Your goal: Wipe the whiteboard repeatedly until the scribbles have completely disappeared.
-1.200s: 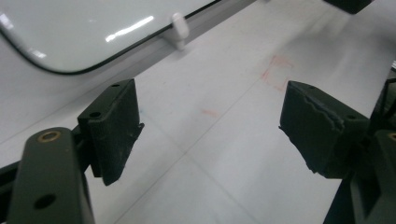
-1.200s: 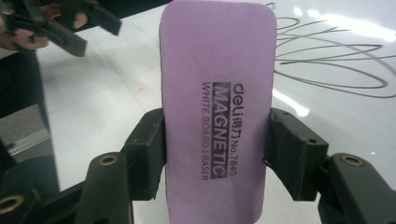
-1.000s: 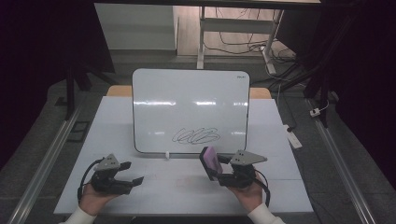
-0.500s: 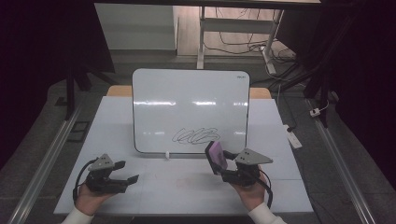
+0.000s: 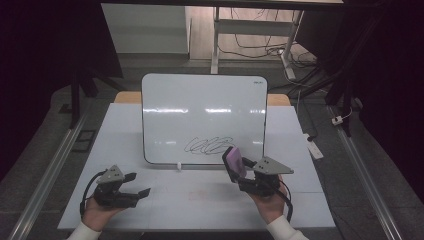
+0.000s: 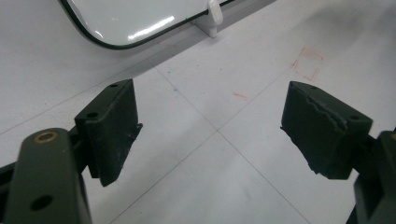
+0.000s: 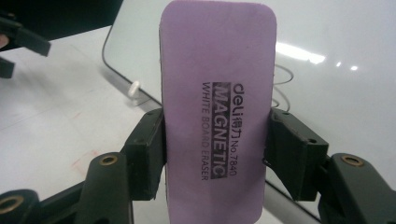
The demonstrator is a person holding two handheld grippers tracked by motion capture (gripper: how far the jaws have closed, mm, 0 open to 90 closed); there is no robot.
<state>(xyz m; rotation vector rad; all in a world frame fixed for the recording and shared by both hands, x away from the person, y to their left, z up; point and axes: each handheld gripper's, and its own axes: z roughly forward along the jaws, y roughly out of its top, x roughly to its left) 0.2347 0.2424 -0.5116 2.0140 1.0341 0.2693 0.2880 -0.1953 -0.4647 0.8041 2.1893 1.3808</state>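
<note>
A whiteboard stands propped on the white table, with a black scribble near its lower edge. My right gripper is shut on a purple whiteboard eraser, held upright just in front of the board's lower right part. In the right gripper view the eraser sits clamped between both jaws, its printed face toward the camera, with the whiteboard behind it. My left gripper rests low at the table's front left, open. Nothing lies between its pads in the left gripper view.
A small white clip foot holds the board's lower edge, also seen as the foot in the left gripper view. Faint red marks show on the table. A white strip lies at the table's right edge. Metal rails flank the table.
My right gripper with the eraser has shifted slightly right and toward the person. The left gripper has drifted a little toward the person.
</note>
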